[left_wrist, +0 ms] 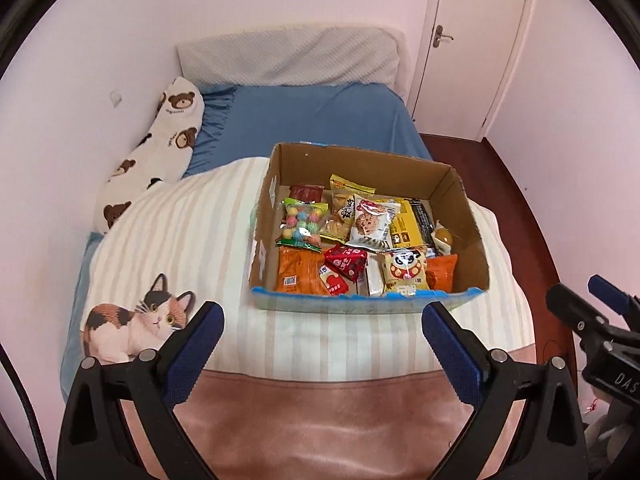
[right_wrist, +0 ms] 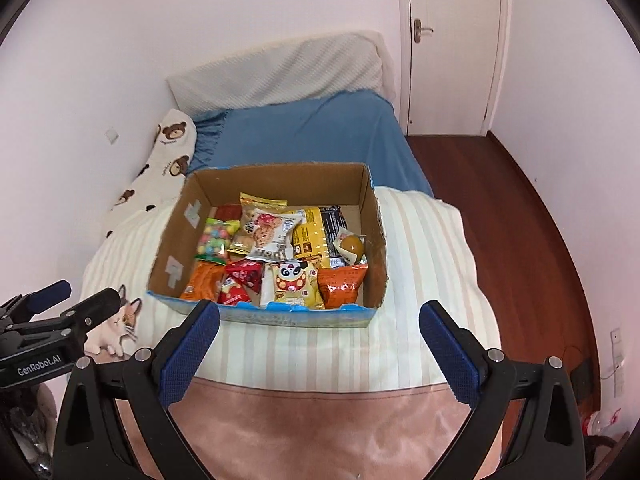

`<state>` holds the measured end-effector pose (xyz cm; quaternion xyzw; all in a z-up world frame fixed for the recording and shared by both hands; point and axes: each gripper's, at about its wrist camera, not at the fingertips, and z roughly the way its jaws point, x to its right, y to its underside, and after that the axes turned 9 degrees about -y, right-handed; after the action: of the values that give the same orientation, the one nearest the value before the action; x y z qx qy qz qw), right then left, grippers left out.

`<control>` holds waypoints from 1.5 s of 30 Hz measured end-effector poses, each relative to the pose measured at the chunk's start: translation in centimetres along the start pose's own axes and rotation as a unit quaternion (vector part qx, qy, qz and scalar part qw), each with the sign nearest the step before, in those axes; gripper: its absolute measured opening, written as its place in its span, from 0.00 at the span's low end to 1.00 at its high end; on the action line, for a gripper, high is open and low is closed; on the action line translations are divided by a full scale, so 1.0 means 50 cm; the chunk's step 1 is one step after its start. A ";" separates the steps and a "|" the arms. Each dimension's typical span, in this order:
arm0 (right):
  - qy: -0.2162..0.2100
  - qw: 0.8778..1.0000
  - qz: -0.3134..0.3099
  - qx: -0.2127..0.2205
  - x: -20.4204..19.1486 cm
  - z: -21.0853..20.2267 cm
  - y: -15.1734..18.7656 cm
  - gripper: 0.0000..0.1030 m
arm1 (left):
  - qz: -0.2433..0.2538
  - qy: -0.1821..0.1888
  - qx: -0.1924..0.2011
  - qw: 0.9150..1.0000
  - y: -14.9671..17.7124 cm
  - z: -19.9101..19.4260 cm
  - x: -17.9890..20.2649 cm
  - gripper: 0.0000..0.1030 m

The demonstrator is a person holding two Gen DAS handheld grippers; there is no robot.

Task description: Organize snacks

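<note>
An open cardboard box (left_wrist: pixel 460 200) (right_wrist: pixel 376 216) sits on a striped quilt on the bed. It holds several snack packets: a candy-ball bag (left_wrist: pixel 301 222) (right_wrist: pixel 216 240), a cookie pack (left_wrist: pixel 372 222) (right_wrist: pixel 270 232), a panda pack (left_wrist: pixel 405 270) (right_wrist: pixel 294 282), a red pack (left_wrist: pixel 346 262) (right_wrist: pixel 245 274), orange packs (left_wrist: pixel 300 272) (right_wrist: pixel 344 282), a yellow-black pack (left_wrist: pixel 408 228) (right_wrist: pixel 316 232). My left gripper (left_wrist: pixel 322 326) is open and empty, just short of the box's front wall. My right gripper (right_wrist: pixel 320 324) is open and empty at the same distance.
The striped quilt (left_wrist: pixel 192 232) (right_wrist: pixel 424 248) with a cat print (left_wrist: pixel 132 320) covers the near bed; blue sheet (left_wrist: pixel 312 116), bear pillow (left_wrist: pixel 160 148) and grey pillow (left_wrist: pixel 288 56) lie beyond. Wood floor (right_wrist: pixel 500 208) and a door (right_wrist: pixel 452 40) are on the right.
</note>
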<state>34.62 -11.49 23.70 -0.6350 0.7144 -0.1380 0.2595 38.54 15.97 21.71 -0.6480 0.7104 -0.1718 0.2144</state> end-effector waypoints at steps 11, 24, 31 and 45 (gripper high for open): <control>-0.016 0.999 -0.007 0.036 -0.039 -0.145 0.050 0.99 | 0.000 -0.010 0.035 0.999 0.053 -0.134 -0.004 0.98; -0.012 0.998 -0.027 0.060 -0.060 -0.238 0.071 0.99 | -0.004 0.000 0.052 0.999 0.080 -0.200 -0.003 0.98; -0.011 0.998 -0.029 0.061 -0.063 -0.240 0.070 1.00 | -0.004 -0.002 0.052 0.999 0.082 -0.201 -0.004 0.98; 0.015 0.998 -0.023 0.059 -0.033 -0.140 0.034 1.00 | -0.001 -0.021 0.030 0.999 0.040 -0.091 0.020 1.00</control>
<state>29.46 -10.53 28.93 -0.6330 0.6938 -0.1957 0.2824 34.34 15.02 24.46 -0.6453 0.6997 -0.1796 0.2486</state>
